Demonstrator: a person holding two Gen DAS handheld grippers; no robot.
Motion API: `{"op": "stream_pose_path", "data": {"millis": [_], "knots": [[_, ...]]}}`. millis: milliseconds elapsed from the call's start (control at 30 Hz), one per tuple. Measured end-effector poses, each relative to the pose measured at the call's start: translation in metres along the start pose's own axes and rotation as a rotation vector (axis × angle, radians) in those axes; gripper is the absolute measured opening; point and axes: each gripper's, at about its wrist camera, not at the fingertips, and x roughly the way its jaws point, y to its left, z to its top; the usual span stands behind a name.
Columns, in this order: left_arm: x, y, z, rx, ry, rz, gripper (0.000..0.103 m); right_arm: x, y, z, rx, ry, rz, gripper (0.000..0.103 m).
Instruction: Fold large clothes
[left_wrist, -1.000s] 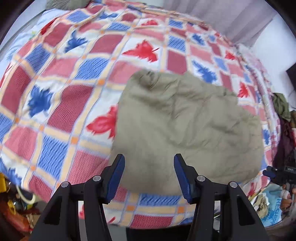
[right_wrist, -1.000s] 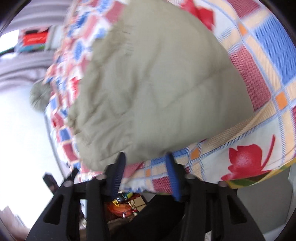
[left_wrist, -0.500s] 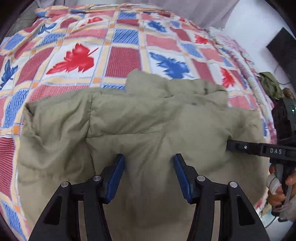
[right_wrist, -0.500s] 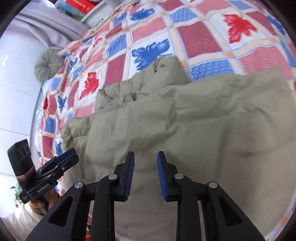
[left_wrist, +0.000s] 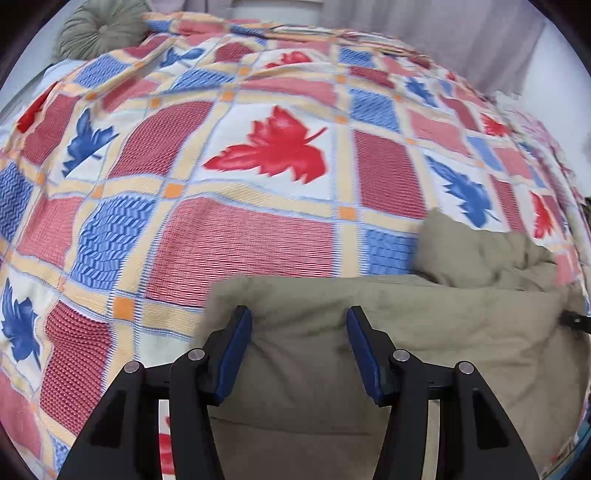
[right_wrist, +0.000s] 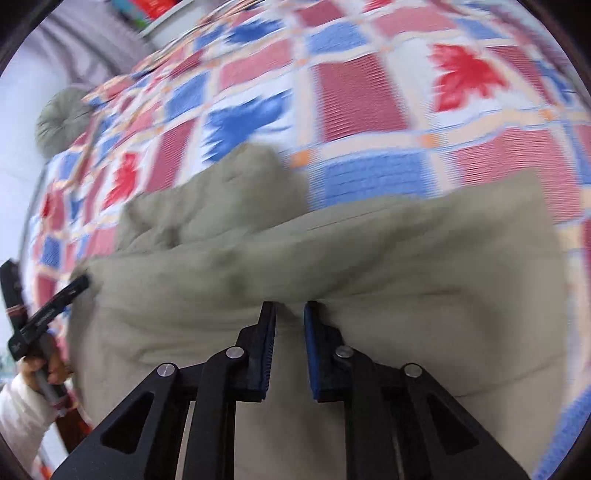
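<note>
Right gripper (right_wrist: 290, 308): jaws have just been closing, now narrow, a fold of the olive jacket (right_wrist: 369, 258) pinched between the pads. Left gripper (left_wrist: 299, 315): jaws standing about half open, straddling the jacket's edge, not pressing it. Jacket is lying bunched on the checked, leaf-print bedspread (left_wrist: 258, 229); round cushion (left_wrist: 99, 29) sitting at far end.

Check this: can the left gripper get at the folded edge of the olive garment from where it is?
Probably yes: the left gripper already straddles the olive garment at its edge, nothing between.
</note>
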Motion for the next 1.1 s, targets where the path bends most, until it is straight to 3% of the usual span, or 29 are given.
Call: {"op": "stream_pose_path", "data": {"millis": [133, 267, 533, 900, 1100], "knots": [[0.026, 0.009, -0.003, -0.040, 0.032, 0.001, 0.057, -0.004, -0.048, 0.002, 0.085, -0.027, -0.089, 0.016], [0.045, 0.007, -0.003, -0.047, 0.027, 0.025, 0.057, 0.023, -0.067, 0.004, 0.165, -0.015, -0.041, 0.015], [0.053, 0.004, 0.002, -0.050, 0.027, 0.056, 0.057, 0.044, -0.071, 0.015, 0.171, -0.034, -0.060, 0.015], [-0.003, 0.020, 0.000, -0.081, 0.033, 0.122, 0.057, 0.003, -0.067, 0.010, 0.209, -0.056, -0.179, 0.020], [-0.041, 0.021, -0.027, -0.087, 0.036, 0.108, 0.057, -0.023, -0.058, -0.012, 0.224, -0.055, -0.159, 0.024]]}}
